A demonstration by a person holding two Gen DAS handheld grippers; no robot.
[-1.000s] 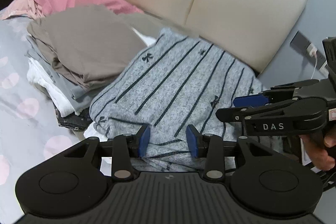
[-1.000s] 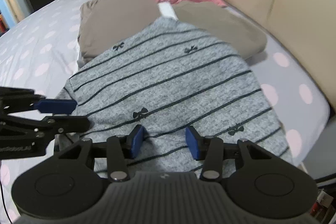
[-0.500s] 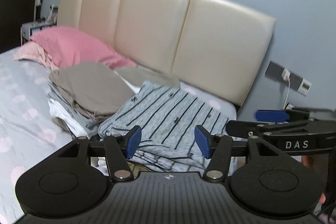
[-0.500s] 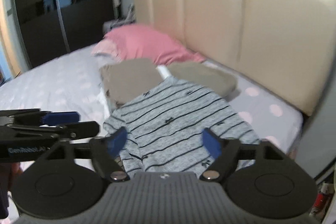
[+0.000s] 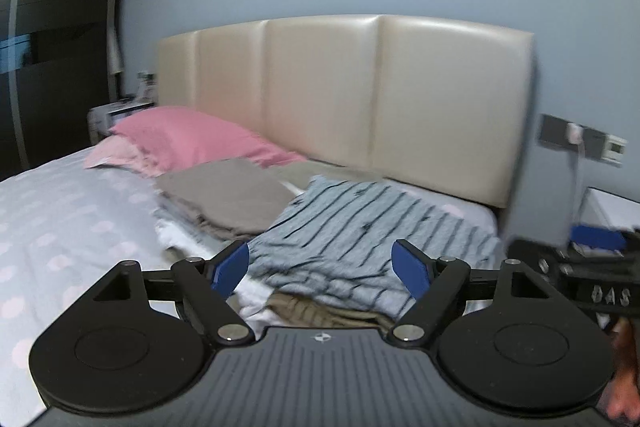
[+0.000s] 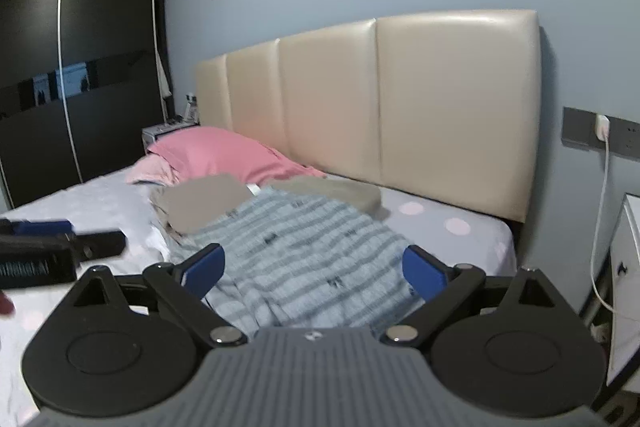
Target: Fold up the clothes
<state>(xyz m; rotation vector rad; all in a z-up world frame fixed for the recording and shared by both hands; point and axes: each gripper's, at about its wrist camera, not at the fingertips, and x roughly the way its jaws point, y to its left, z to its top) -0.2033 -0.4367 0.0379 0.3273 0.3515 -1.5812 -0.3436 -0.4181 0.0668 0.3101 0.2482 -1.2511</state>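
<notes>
A: Holding both grippers above the bed [image 6: 452,227], clear of the fabric. Left gripper [image 5: 320,267] has its blue pads spread wide, nothing btwn them. Right gripper [image 6: 314,267] same, wide apart and empty.

B: Where's the striped top?

A: Grey striped top [image 6: 304,247] lies folded on the right side of the bed, near the beige headboard [image 6: 400,99]. It rests partly on a taupe folded stack [image 5: 228,195] and overlaps other clothes underneath, incl. sth white [image 5: 180,243].

B: Which way does it run?

A: From my right-wrist cam its long axis goes from me toward the headboard, angled a bit left; stripes run crosswise to that. In the left cam it's blurred, so can't read finer detail.

B: Anything else?

A: Pink pillow [image 6: 224,155] sits beyond the stack, further left along the headboard.
</notes>
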